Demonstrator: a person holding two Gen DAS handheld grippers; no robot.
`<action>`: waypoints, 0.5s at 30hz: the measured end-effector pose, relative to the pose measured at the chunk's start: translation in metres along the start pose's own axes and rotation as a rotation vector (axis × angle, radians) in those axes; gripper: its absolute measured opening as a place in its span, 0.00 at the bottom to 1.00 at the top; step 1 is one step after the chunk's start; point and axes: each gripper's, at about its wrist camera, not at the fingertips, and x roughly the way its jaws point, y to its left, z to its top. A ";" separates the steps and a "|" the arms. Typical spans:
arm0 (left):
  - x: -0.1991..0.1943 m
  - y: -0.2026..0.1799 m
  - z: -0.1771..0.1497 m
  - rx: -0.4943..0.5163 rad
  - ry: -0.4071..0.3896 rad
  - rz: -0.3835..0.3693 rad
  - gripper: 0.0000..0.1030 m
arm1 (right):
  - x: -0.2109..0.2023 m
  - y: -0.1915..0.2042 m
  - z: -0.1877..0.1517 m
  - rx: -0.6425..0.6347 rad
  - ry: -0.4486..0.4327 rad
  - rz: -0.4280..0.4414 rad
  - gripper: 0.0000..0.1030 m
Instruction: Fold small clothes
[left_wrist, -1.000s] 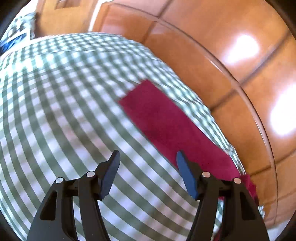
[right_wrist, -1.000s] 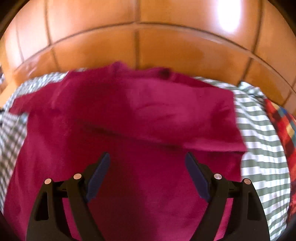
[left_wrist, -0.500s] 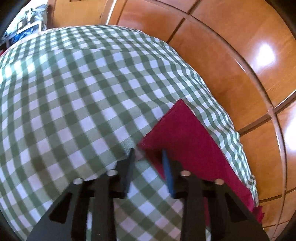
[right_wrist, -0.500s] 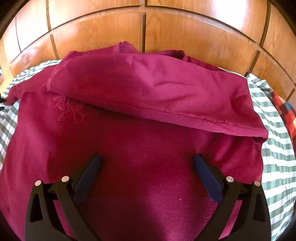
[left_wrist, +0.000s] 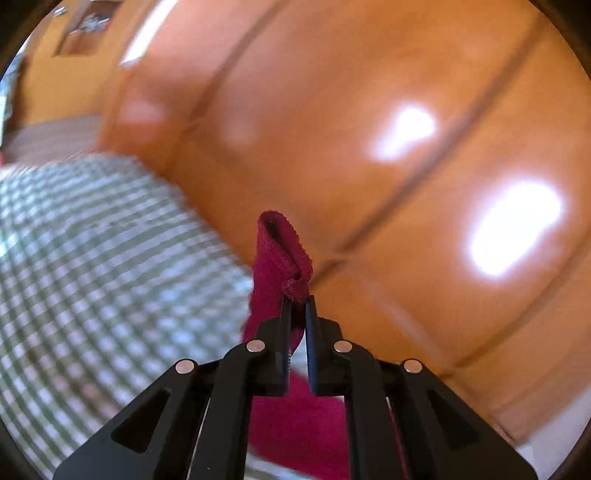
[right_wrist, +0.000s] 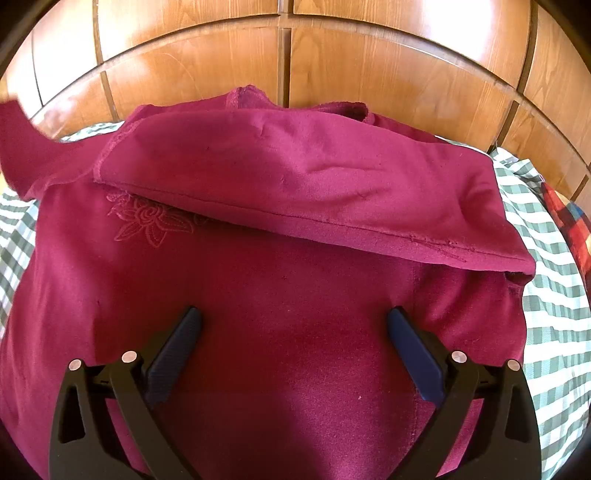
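Fingers of the left gripper (left_wrist: 297, 300) are clamped on a folded corner of the dark red shirt (left_wrist: 280, 254), which stands lifted above the green checked cloth (left_wrist: 110, 266) in front of blurred wooden panels (left_wrist: 369, 129). From the right wrist, the right gripper (right_wrist: 293, 321) hovers with its fingers wide apart over the shirt (right_wrist: 280, 295), which lies spread on the checked cloth (right_wrist: 546, 295), one sleeve folded across the chest. A stitched flower (right_wrist: 147, 221) shows on the front; no writing is readable. A red plaid cloth (right_wrist: 569, 225) lies at the right edge.
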 end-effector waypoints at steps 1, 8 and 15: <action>-0.006 -0.016 0.001 0.017 -0.004 -0.044 0.05 | 0.000 0.000 0.000 0.001 -0.001 0.001 0.96; -0.022 -0.144 -0.068 0.181 0.089 -0.352 0.06 | -0.001 -0.001 -0.001 0.010 -0.005 0.009 0.96; 0.033 -0.208 -0.210 0.407 0.349 -0.320 0.06 | -0.014 -0.021 -0.001 0.103 -0.016 0.094 0.93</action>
